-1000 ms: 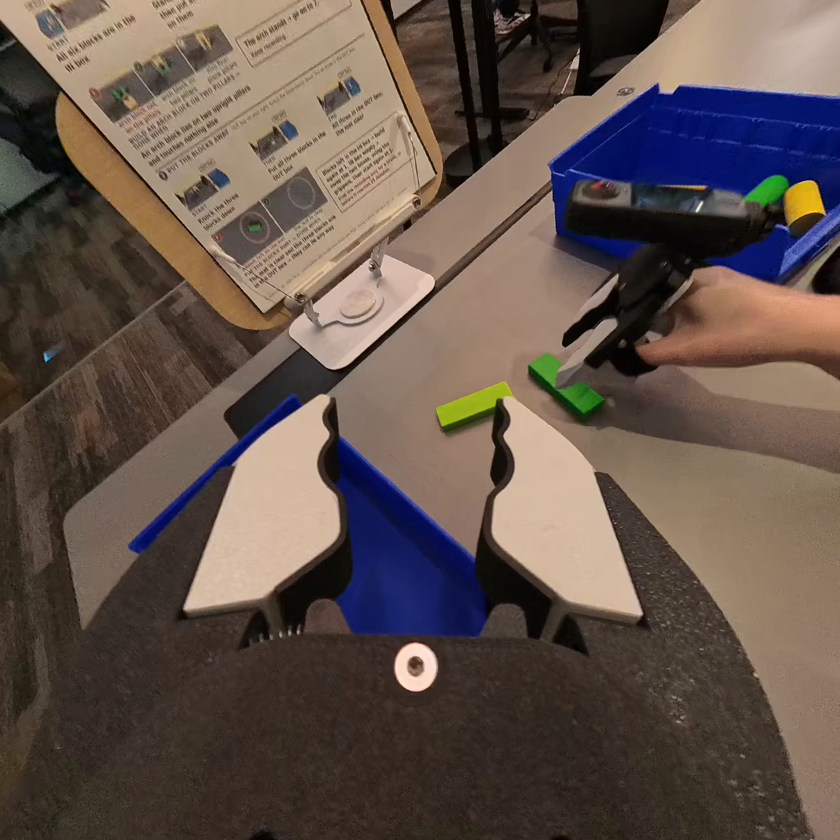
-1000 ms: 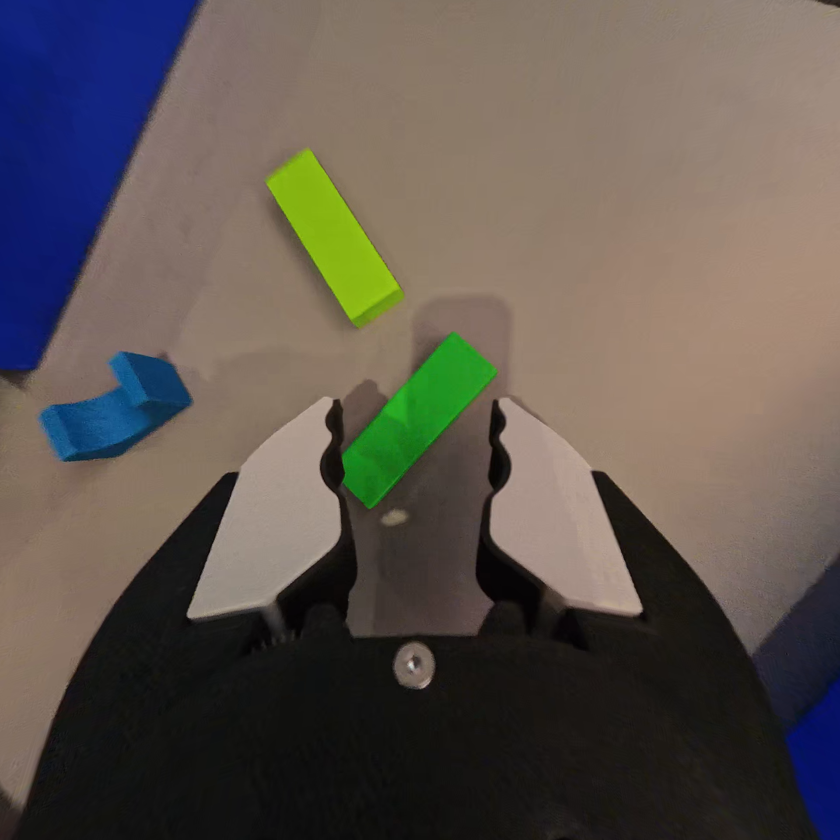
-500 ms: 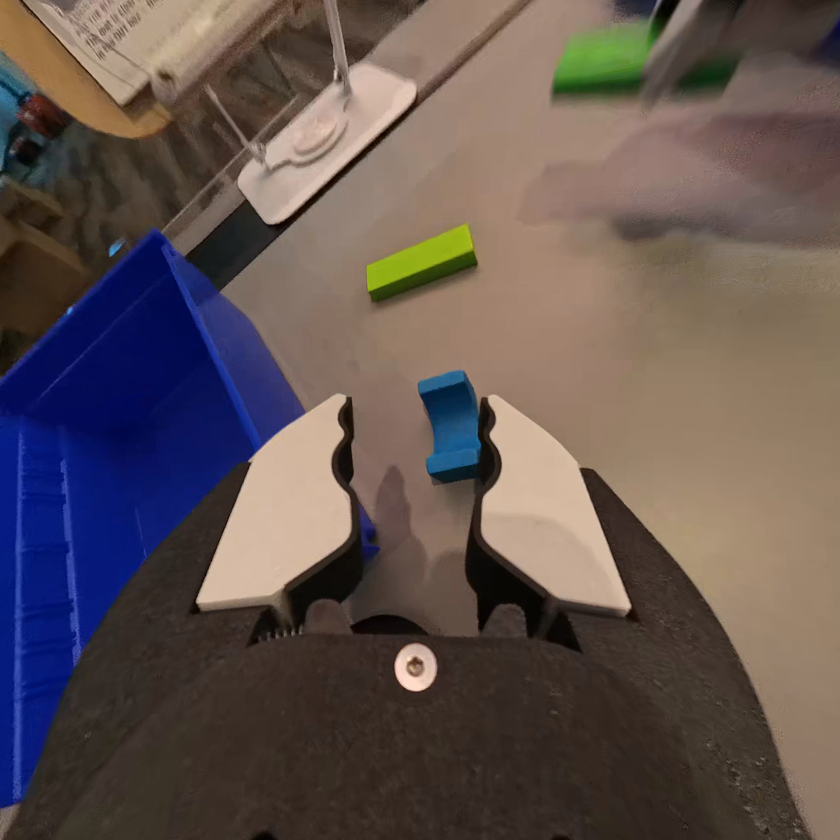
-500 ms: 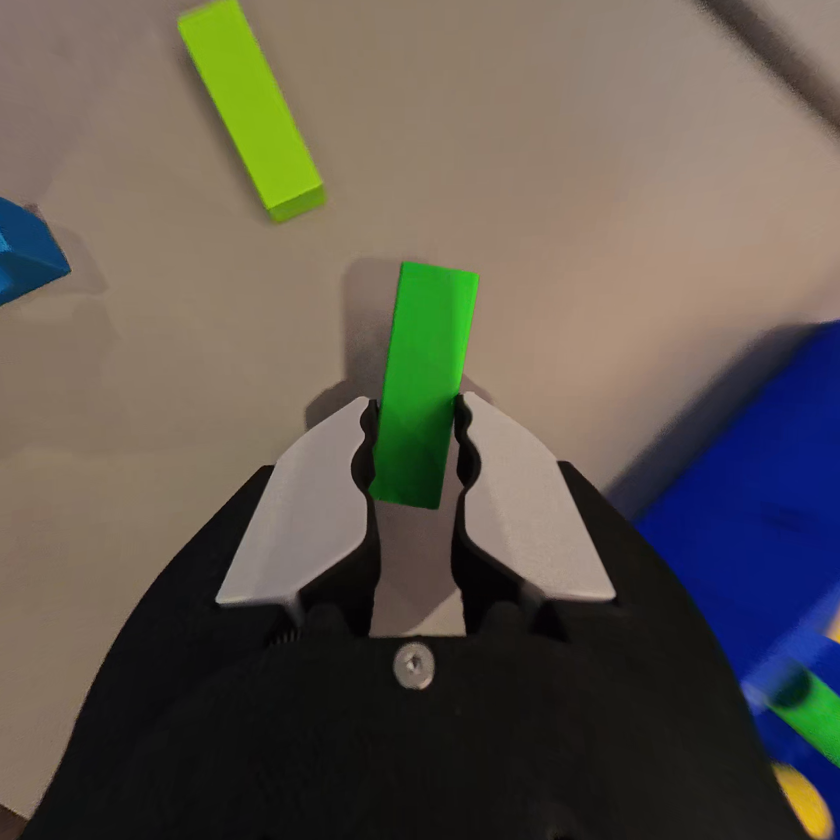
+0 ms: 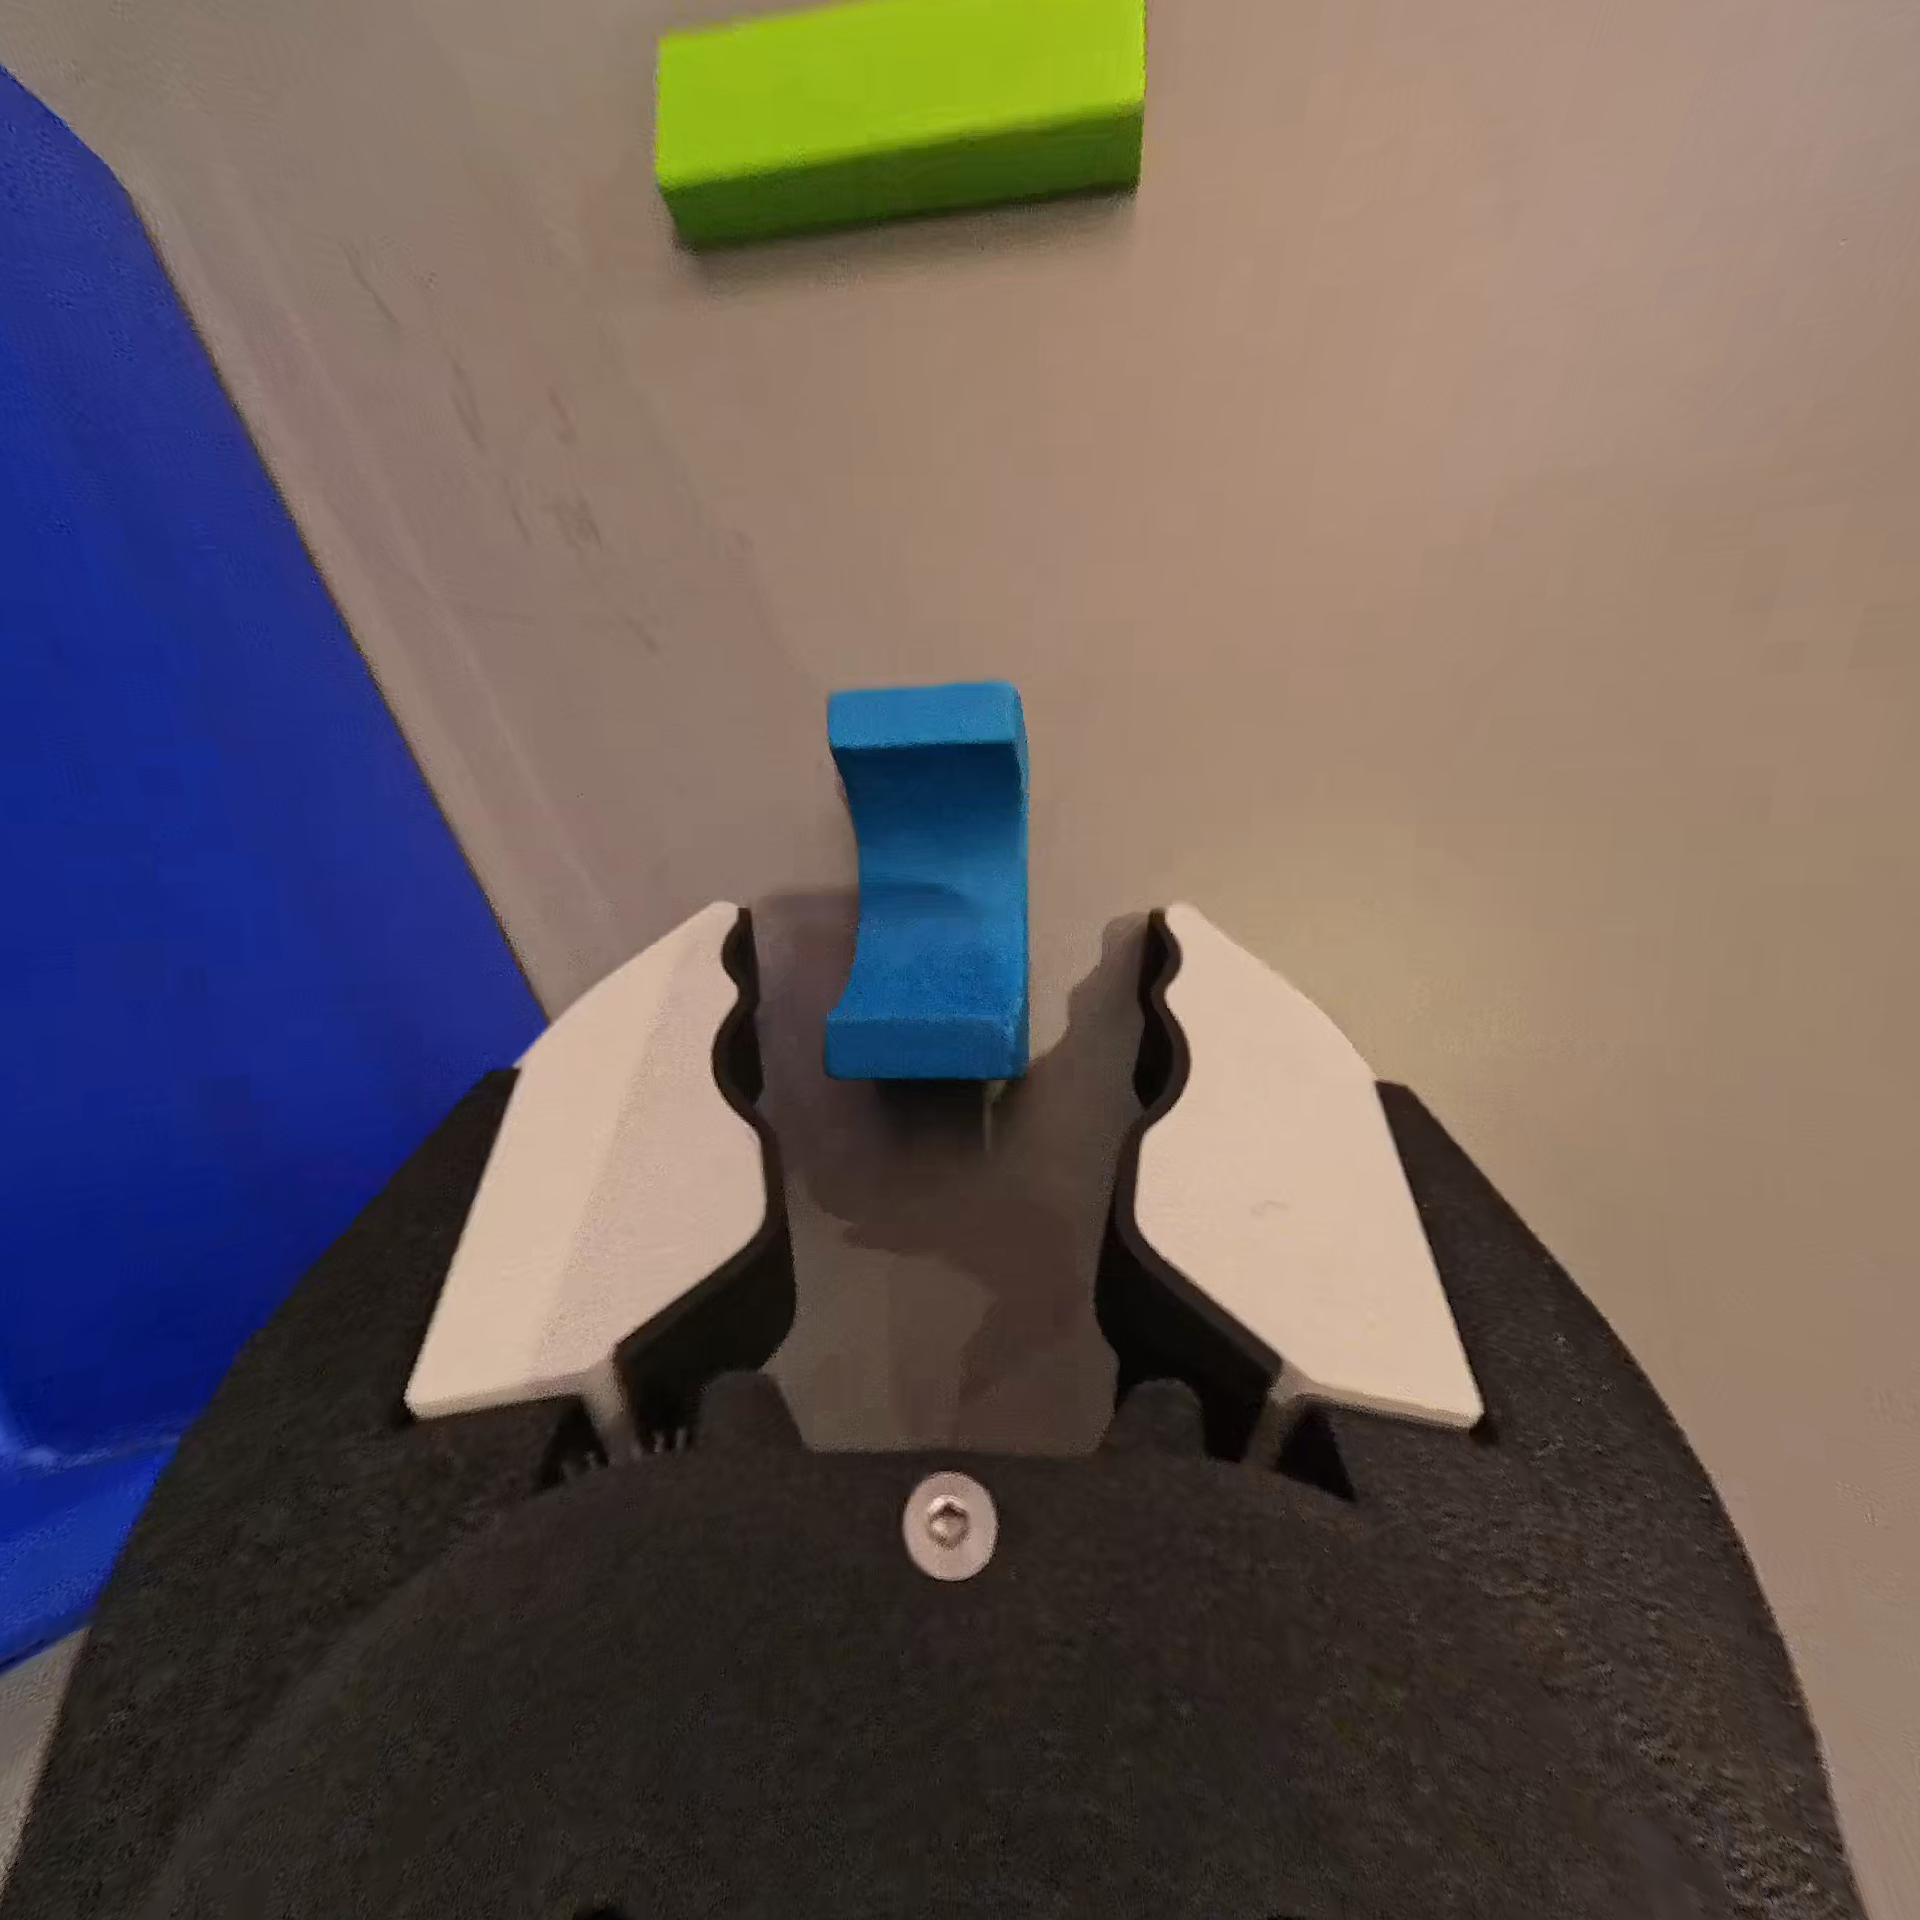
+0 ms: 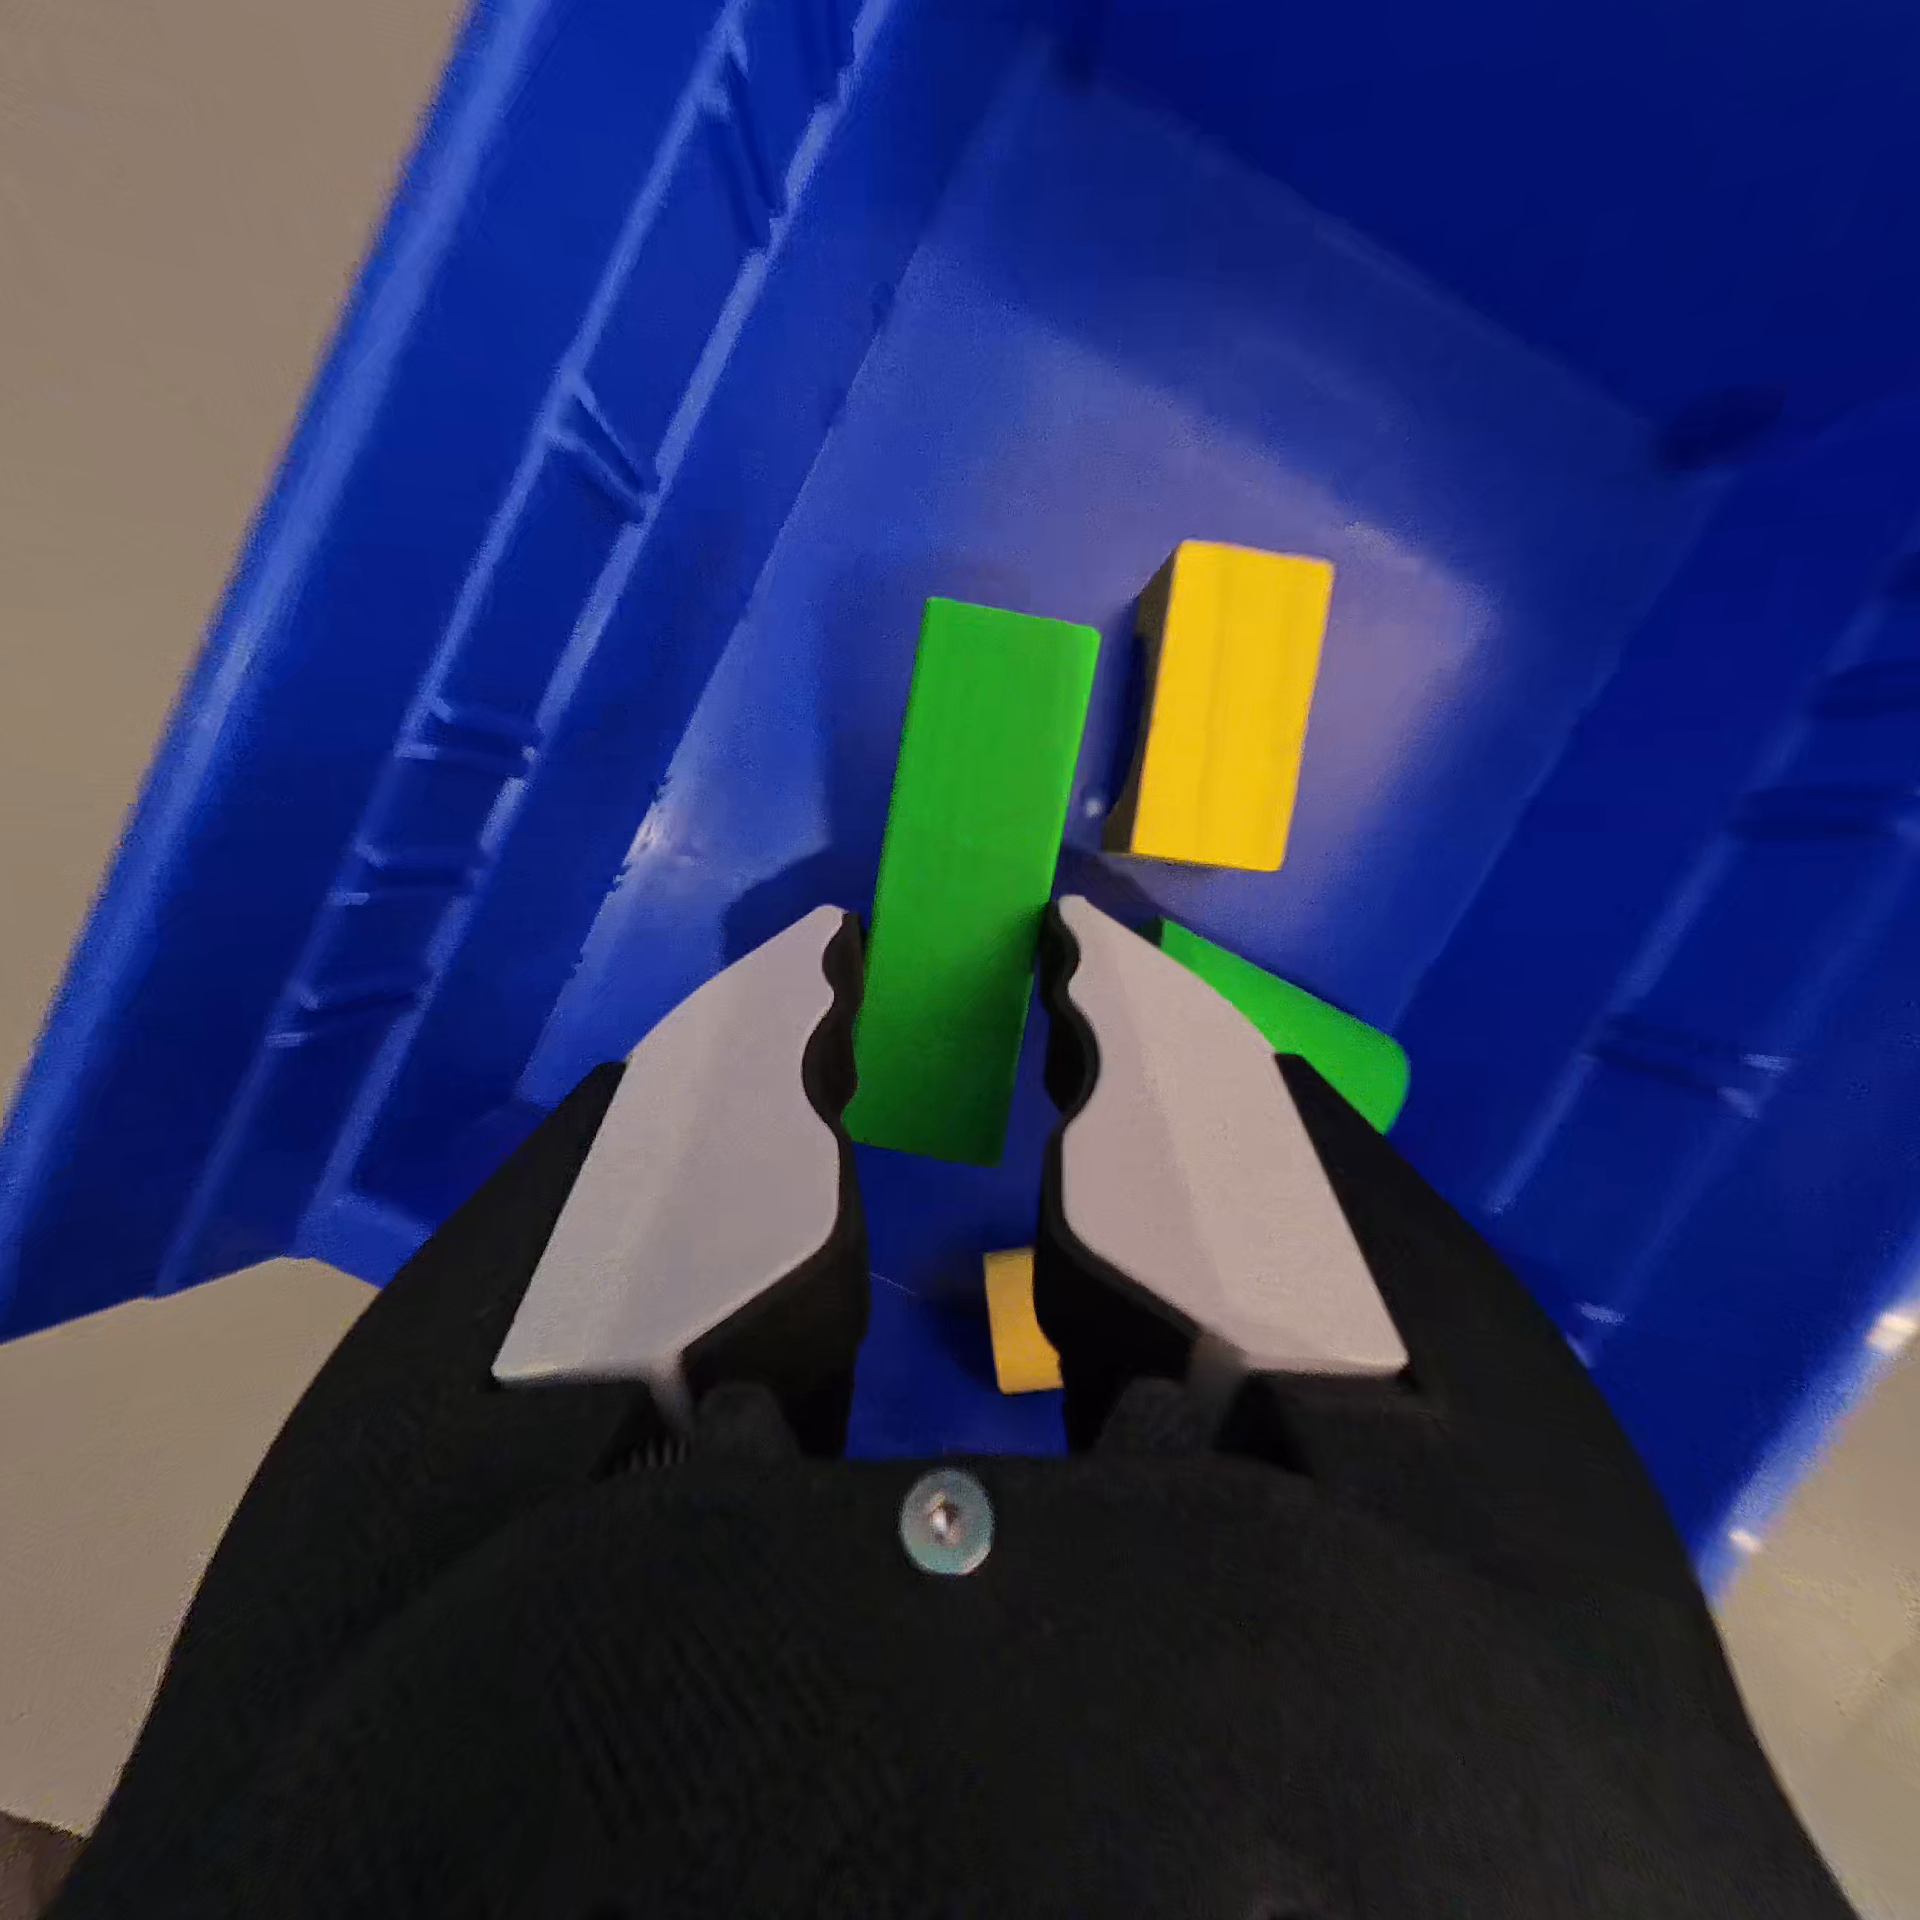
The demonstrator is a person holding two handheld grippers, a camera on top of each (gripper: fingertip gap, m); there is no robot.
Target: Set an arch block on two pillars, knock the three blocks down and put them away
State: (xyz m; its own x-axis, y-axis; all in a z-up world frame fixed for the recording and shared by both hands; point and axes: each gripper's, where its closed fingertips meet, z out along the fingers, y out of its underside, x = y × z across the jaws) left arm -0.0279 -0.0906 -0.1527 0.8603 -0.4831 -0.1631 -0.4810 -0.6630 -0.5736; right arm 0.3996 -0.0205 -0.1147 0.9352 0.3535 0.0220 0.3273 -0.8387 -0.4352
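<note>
Now left gripper (image 5: 943, 925) spread wide around blue arch (image 5: 935, 883), lying flat. Right gripper (image 6: 945, 925) clamps green pillar (image 6: 971, 873) over bin (image 6: 582, 582).

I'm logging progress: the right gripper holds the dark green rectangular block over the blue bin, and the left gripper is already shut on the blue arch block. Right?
Not quite. The left wrist view shows the left gripper open, its fingers either side of the blue arch block lying on the grey table. The rest holds: the right gripper grips the dark green rectangular block over the blue bin.
</note>
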